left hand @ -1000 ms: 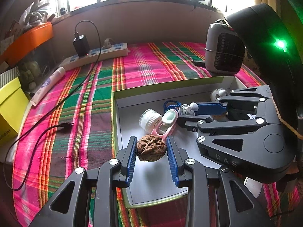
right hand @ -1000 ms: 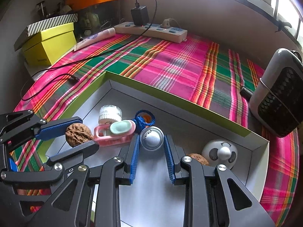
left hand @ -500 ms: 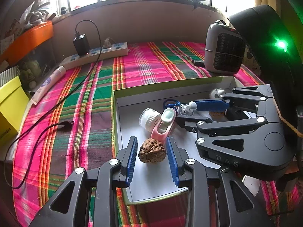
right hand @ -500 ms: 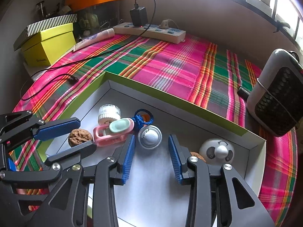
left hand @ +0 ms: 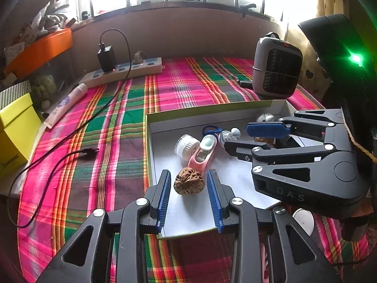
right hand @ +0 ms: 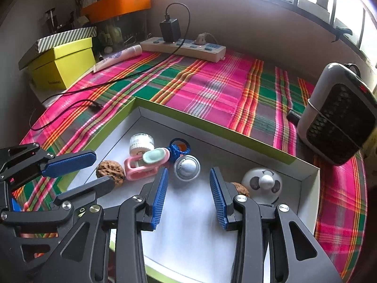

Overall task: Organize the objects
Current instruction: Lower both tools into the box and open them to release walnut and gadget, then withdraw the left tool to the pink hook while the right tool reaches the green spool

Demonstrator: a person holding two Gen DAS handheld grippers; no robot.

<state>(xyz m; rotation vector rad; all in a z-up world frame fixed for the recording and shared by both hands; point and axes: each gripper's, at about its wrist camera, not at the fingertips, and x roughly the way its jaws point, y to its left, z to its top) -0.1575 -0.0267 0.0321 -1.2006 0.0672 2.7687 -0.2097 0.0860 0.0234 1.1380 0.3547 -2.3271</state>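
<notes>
A shallow white box with a green rim point(left hand: 150, 146) point(right hand: 212, 127) lies on the plaid cloth. In it a brown walnut point(left hand: 188, 181) point(right hand: 110, 172) rests on the floor between the open fingers of my left gripper point(left hand: 189, 184), untouched by the pads. A silver round capsule point(right hand: 186, 167) point(left hand: 225, 135) lies just beyond my right gripper point(right hand: 188, 181), which is open and empty. Beside them lie a pink clip-like item point(left hand: 203, 152) point(right hand: 147, 162), a white jar point(left hand: 187, 143) point(right hand: 141, 143), a blue cord ring point(right hand: 178, 146), a white panda-faced piece point(right hand: 262, 182) and a second walnut point(right hand: 240, 188).
A grey-and-black heater point(left hand: 276, 67) point(right hand: 339, 115) stands at the far right. A power strip with charger point(left hand: 122, 69) point(right hand: 183, 46) lies at the back, its black cable point(left hand: 70, 146) trailing over the cloth. A yellow box point(right hand: 62, 64) and a tube point(left hand: 67, 103) are at the left.
My left gripper opened and let the walnut down onto the box floor. My right gripper opened off the silver capsule and drew back a little; the capsule stays on the floor.
</notes>
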